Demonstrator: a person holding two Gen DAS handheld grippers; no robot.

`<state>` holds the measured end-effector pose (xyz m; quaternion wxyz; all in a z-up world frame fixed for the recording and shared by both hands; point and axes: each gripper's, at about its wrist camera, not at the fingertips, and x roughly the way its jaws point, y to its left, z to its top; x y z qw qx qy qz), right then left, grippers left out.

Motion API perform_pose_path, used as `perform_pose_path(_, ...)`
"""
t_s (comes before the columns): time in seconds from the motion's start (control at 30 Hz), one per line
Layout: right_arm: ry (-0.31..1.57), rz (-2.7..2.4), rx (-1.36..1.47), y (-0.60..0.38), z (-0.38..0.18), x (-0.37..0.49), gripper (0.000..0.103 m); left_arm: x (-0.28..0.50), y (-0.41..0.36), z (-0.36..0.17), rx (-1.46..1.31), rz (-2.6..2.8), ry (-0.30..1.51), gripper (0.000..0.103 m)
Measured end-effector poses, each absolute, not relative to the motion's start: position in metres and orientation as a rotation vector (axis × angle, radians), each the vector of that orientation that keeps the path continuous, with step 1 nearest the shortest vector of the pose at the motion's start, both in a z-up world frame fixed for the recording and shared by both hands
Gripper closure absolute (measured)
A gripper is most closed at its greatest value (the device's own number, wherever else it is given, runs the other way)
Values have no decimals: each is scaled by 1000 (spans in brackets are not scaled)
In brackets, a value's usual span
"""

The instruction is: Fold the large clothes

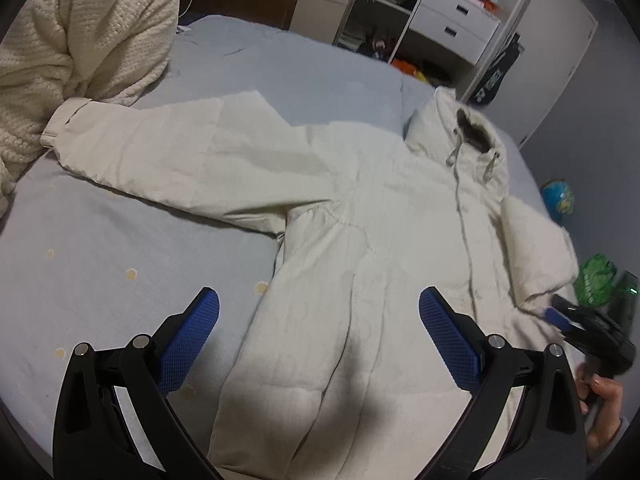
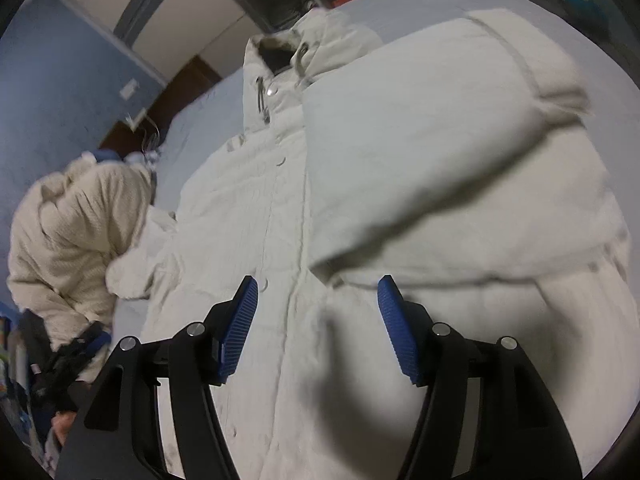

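Left wrist view
Coat (image 1: 360,208): spread on the bed (image 1: 120,260), one sleeve (image 1: 160,152) stretched away from its body.
Left tongs (image 1: 319,336): released, over the coat's hem.

Right wrist view
Right tongs (image 2: 318,320): released, nothing between them, above the coat's (image 2: 280,220) front; other sleeve (image 2: 440,160) folded across it.

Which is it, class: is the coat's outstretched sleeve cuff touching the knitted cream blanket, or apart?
Touching. The left wrist view shows the sleeve cuff lying against the knitted cream blanket, with no bedsheet visible between them.
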<state>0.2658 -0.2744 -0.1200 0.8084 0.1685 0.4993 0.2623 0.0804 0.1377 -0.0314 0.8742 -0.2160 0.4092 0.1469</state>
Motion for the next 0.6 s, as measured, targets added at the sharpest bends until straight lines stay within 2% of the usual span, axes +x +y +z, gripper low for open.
perform_pose_path(0.27,929,391,542,-364,-121,238,44,109,89,-31,-224,216,945,7)
perform_pose_path(0.4,841,222,488,-390,-117,231,44,134,31,-12,-94,120,889,7)
perform_pose_path(0.6,793,158,483,-399,-115,228,44,192,-62,-9,53,20,910,7)
